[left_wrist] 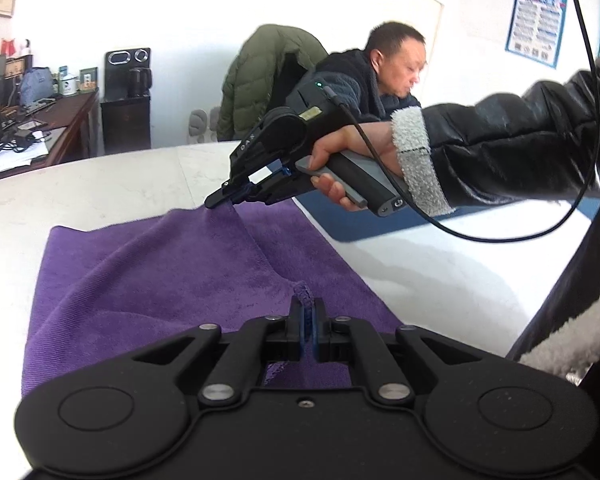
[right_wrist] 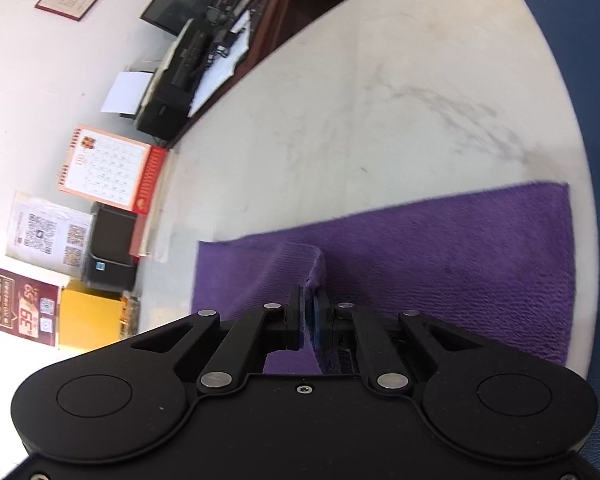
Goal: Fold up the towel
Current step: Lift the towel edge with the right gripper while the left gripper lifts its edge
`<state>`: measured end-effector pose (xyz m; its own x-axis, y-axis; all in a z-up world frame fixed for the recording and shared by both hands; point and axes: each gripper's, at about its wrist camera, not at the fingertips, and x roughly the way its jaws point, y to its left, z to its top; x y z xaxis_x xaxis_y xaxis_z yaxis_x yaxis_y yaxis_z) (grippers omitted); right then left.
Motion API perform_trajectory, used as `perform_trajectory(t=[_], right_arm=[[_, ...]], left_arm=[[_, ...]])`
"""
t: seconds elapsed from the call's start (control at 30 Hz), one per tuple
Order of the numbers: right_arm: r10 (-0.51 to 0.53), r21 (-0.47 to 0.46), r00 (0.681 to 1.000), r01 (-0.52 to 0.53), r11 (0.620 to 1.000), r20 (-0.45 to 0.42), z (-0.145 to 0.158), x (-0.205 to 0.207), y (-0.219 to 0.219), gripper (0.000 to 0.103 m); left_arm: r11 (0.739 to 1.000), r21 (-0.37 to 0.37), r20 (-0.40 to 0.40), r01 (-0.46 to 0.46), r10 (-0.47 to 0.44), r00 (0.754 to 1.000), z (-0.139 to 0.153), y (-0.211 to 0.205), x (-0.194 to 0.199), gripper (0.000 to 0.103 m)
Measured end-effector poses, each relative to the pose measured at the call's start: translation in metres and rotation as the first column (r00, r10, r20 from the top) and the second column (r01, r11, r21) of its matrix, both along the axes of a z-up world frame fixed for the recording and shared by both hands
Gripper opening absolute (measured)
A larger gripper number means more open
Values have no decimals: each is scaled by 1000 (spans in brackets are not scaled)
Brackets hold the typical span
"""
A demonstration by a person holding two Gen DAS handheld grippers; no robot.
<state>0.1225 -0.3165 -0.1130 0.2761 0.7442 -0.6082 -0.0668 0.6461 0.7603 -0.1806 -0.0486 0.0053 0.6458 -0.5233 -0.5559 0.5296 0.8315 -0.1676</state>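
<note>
A purple towel (left_wrist: pixel 148 276) lies spread on a pale marble table (left_wrist: pixel 100 188). My left gripper (left_wrist: pixel 307 306) is shut on the towel's near hemmed corner, which pokes up between the pads. In the same view my right gripper (left_wrist: pixel 220 200), held by a hand in a black sleeve, pinches the far corner and lifts it into a ridge. In the right wrist view, the right gripper (right_wrist: pixel 309 300) is shut on a raised fold of the towel (right_wrist: pixel 460 264), the rest lying flat on the table (right_wrist: pixel 340 120).
A seated person (left_wrist: pixel 380 76) is beyond the table, with a green jacket (left_wrist: pixel 268 76) over a chair. A cable (left_wrist: pixel 480 236) hangs from the right gripper. A blue mat (left_wrist: pixel 340 224) lies at the table's right. A cluttered desk (right_wrist: pixel 204 64) and wall posters lie behind.
</note>
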Motion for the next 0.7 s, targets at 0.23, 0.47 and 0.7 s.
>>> perform_trajectory(t=[0.23, 0.47, 0.7], right_arm=[[21, 66, 999, -23, 998, 27, 30, 17, 17, 6], [55, 127, 997, -61, 990, 47, 55, 39, 50, 6], [107, 176, 990, -123, 977, 94, 87, 62, 97, 6]], left_arm=[[991, -97, 51, -88, 93, 994, 23, 26, -1, 3], [959, -212, 104, -190, 216, 971, 52, 62, -3, 3], [909, -323, 165, -265, 330, 930, 83, 97, -5, 3]])
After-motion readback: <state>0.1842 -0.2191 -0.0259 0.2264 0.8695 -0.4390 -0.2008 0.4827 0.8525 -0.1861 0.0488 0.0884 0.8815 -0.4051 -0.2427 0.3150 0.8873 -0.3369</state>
